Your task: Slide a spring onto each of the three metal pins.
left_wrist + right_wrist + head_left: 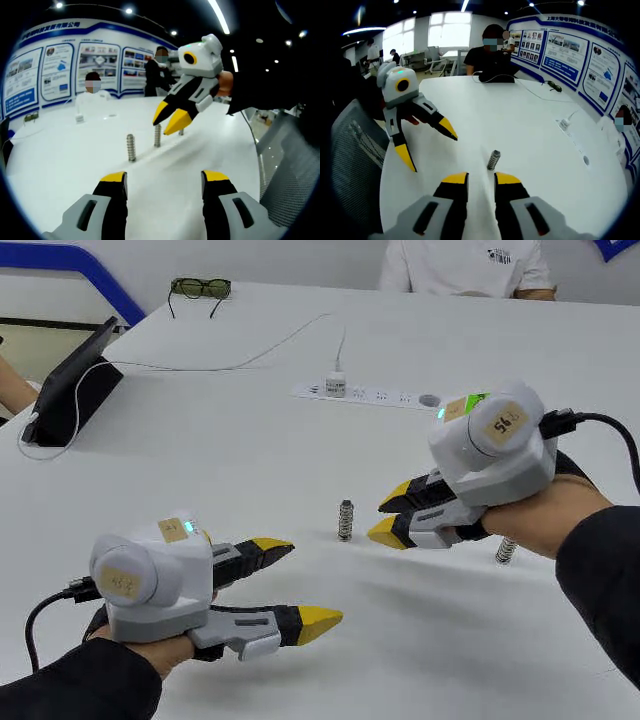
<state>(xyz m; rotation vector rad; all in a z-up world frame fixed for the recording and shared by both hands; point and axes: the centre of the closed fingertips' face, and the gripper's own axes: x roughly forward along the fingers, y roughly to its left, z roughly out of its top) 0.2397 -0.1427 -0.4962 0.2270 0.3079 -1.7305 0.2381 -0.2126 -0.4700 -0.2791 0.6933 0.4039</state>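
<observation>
Left tool sits low at the near left of the head view, its yellow-tipped jaws spread wide and empty; the tan stickers on its body are too faint to read. Right tool reaches in from the right with its jaws a little apart and nothing between them, and a tan sticker on its top bears handwriting that looks like "54". A spring stands upright on the white worktop just beside the right tool's tips, and a second spring peeks out behind the right hand. Farther back lie a power strip, dark glasses and a propped tablet. A seated person's white shirt carries a small logo that is too small to read. In the left gripper view the left tool gapes empty, and the right tool hangs above a row of upright springs: a near spring, a middle spring and a far spring partly hidden behind its tips. Wall posters bear Chinese lettering I cannot read reliably. In the right gripper view the right tool shows a narrow empty gap, with the spring standing just ahead of it and the left tool splayed open at the left.
</observation>
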